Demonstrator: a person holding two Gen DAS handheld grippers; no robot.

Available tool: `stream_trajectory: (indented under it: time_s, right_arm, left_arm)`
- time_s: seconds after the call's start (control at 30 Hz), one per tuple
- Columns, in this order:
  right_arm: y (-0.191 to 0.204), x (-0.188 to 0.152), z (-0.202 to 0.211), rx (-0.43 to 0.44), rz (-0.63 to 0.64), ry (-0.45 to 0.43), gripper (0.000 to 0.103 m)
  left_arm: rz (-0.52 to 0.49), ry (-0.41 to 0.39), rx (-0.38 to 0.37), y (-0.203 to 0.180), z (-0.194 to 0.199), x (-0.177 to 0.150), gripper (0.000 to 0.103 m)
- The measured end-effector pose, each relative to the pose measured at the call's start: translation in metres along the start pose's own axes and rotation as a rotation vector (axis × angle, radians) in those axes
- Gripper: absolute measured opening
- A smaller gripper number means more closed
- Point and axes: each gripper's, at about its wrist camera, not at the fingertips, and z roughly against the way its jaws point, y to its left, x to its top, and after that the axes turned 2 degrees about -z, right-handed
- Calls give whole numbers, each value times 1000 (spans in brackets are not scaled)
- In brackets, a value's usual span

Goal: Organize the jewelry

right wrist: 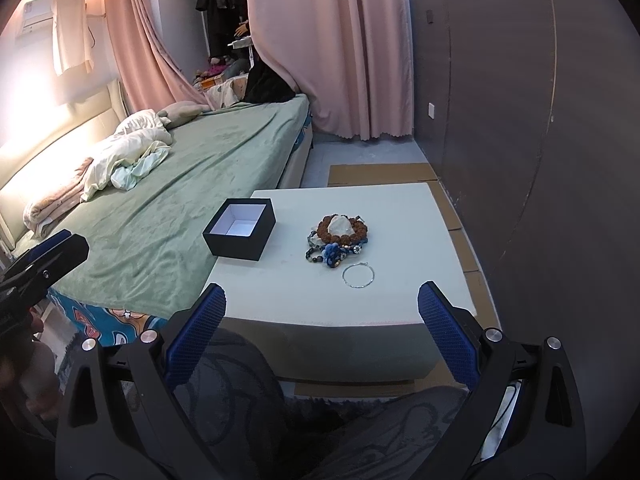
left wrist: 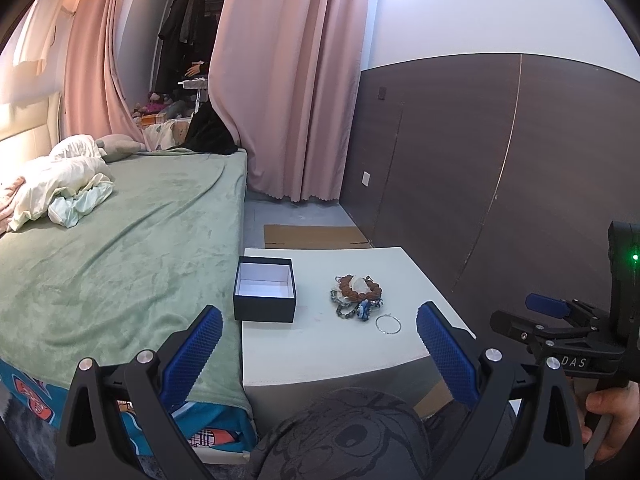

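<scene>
Both sets of blue fingers [left wrist: 448, 356] spread wide, gripping nothing. Left gripper [left wrist: 320, 344] and right gripper [right wrist: 322, 320] hovering short of the white counter [right wrist: 400, 304], near its front edge. On the counter: open black box [right wrist: 239, 235] with white lining, sitting empty at the left side by the bed [right wrist: 200, 168]. Well apart to its right, a jewelry pile [right wrist: 338, 242] of brown beads and blue bits, thin silver hoop [right wrist: 359, 275] just in front.

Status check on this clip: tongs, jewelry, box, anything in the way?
Left tongs open, empty; right tongs same. Jewelry pile and loose ring on white table. Black box open, empty. Path clear.
</scene>
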Motion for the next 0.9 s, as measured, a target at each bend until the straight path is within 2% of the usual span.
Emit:
stream_trajectory:
  time_s: [0.17, 0.53, 0.9]
  right_arm:
    - [-2, -1, -13, 3, -5, 25, 96]
    - [-40, 7, -53, -30, -95, 59, 96]
    - [-81, 6, -91, -66, -165, 111, 96]
  left_arm:
    - [7, 25, -10, 5, -16, 0, 94]
    - [-17, 135, -70, -4, -89, -4, 94]
    - [-17, 219, -143, -12, -158, -4, 80]
